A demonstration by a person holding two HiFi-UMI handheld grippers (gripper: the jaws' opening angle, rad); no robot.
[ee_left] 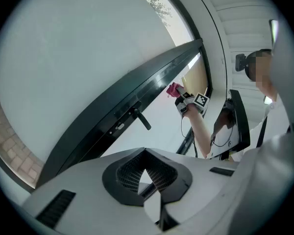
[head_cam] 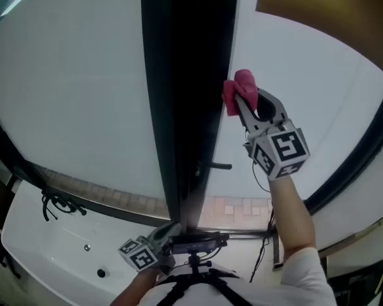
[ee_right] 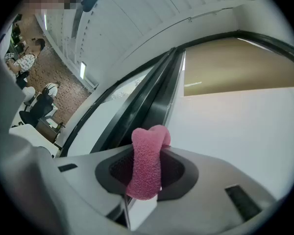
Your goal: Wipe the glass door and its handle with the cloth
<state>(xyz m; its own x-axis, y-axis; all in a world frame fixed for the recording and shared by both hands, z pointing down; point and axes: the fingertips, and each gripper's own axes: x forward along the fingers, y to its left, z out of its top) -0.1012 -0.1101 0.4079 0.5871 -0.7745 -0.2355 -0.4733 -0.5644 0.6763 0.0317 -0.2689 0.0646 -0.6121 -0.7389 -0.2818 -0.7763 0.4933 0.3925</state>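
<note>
My right gripper (head_cam: 241, 99) is shut on a pink cloth (head_cam: 243, 81) and holds it against the left edge of the glass pane (head_cam: 293, 75), beside the dark door frame (head_cam: 191, 75). The right gripper view has the cloth (ee_right: 147, 163) folded up between the jaws, with the pane (ee_right: 235, 126) just beyond. The black lever handle (head_cam: 216, 166) sticks out of the frame well below the cloth. My left gripper (head_cam: 154, 246) hangs low by my body, away from the door. It is shut (ee_left: 146, 152) with nothing in it, and its view shows the handle (ee_left: 141, 119) and the cloth (ee_left: 173, 88) farther off.
A second glass pane (head_cam: 70, 75) fills the left side of the frame. Below it lie a white ledge with black cables (head_cam: 57, 204) and a tiled floor (head_cam: 239, 207). A tan panel (head_cam: 325, 11) is at the top right. Seated people (ee_right: 36, 106) are far behind.
</note>
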